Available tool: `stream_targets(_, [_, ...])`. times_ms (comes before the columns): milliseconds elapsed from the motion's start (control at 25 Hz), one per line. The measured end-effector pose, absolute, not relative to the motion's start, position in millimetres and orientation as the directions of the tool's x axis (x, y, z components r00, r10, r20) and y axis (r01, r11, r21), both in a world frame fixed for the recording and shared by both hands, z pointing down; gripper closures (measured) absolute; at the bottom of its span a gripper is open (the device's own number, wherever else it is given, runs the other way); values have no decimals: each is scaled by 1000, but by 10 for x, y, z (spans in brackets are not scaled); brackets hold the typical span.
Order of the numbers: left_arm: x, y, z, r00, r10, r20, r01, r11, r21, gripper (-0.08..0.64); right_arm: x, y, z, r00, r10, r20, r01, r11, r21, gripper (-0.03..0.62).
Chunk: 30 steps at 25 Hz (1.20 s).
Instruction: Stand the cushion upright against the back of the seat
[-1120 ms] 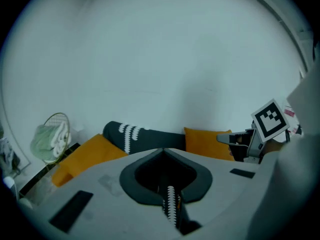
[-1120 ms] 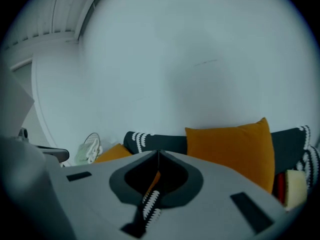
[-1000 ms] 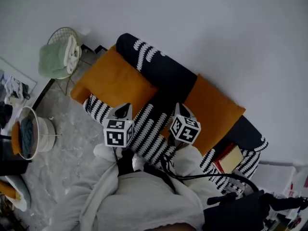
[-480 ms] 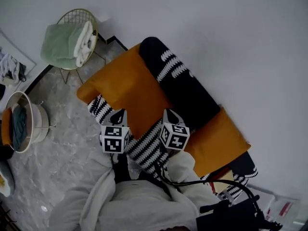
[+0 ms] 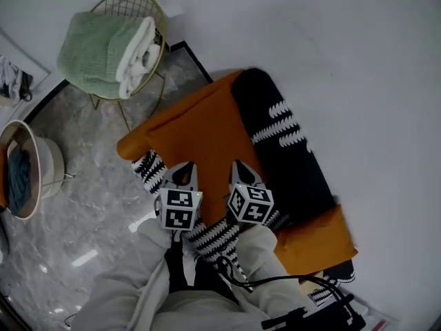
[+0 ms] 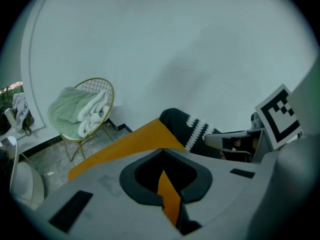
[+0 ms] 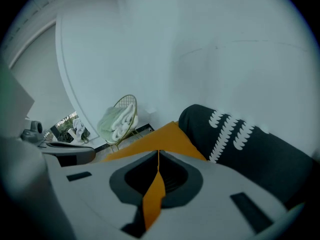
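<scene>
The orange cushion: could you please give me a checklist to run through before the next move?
1. Grip of left tool: ok, shut on the orange cushion, near edge.
2. Grip of right tool: ok, shut on the same edge.
3. Cushion upright: not ok, its broad face looks up at the head view.
4. Room at the backrest: ok, bare alongside it.
5. Path clear of second cushion: ok, it lies apart.
6. Anything under the cushion: cannot tell.
</scene>
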State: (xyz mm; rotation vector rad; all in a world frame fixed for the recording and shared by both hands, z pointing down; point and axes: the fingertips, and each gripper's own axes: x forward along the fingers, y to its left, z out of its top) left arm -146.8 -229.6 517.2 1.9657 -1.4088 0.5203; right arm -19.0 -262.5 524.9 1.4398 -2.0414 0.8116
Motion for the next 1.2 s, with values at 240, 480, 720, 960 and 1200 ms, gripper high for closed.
stream_targets(240, [-1869, -2583, 5803, 232, -682, 693, -946, 8, 325, 551, -388, -3268, 5715, -341, -607, 717, -933, 312, -180, 526])
stream_targets(480, [-2053, -2650, 6235, 161, -640, 751, -933, 149, 328, 426, -425, -3824, 6054, -338, -570, 749, -928, 334, -165, 522])
stream_targets(720, [-2279, -2713, 6424, 60, -643, 763, -896, 302, 325, 367, -582, -4163, 6274, -367, -515, 775, -896, 418, -148, 396])
stream_targets(960, [-2278, -2730, 6603, 46, -633, 773, -858, 371, 354, 321, -596, -4419, 6590, -387, -463, 798, -886, 426, -182, 304])
stream_targets(1200, [-2291, -2843, 6897, 59, -598, 800, -863, 372, 342, 319, -669, -4470, 6814, -413, -430, 803, -882, 408, -235, 298])
